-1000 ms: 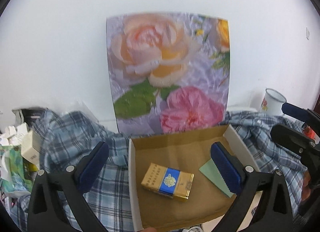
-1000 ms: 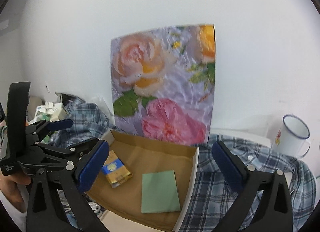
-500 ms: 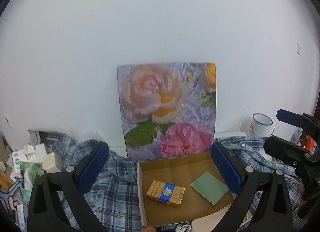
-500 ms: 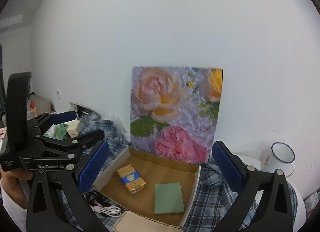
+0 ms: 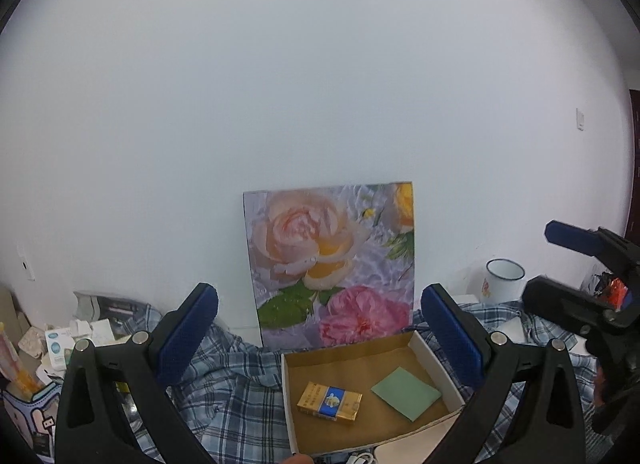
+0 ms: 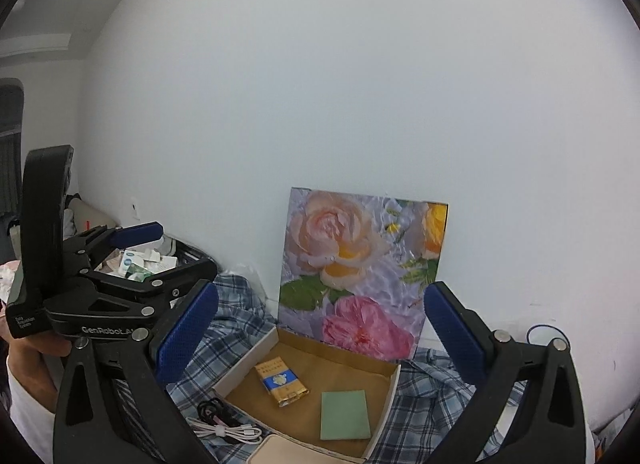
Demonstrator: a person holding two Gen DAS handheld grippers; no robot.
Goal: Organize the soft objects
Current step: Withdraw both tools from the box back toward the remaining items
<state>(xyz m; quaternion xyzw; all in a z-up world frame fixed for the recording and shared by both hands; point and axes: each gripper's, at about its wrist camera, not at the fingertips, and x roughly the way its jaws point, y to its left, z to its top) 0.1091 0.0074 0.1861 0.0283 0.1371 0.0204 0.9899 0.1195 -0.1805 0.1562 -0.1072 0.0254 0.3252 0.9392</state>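
- Plaid shirt [image 5: 236,404]: blue-and-white check, crumpled, spread loosely across the surface, runs under and around both sides of the box; folds bunched at left and right.
- One cardboard box [image 5: 436,360]: shallow, open top, brown inside, white outer walls, sits on the shirt in front of the flower picture.
- Inside the box: one gold-and-blue pack [image 5: 329,401] lying flat, one green square sheet [image 5: 406,392] flat beside it, apart from it.
- One flower picture [image 5: 332,260]: roses, upright against the white wall, just behind the box.
- One white mug [image 5: 502,282] with dark rim, right of the picture.
- White cable [image 6: 230,430] plus a dark cable coiled in front of the box.
- Pile of small packets [image 5: 60,344] at far left.
- Left gripper [image 5: 320,336]: fingers spread wide, holding nothing, held above the box.
- Right gripper [image 6: 320,336]: fingers spread wide, empty, also above the box.
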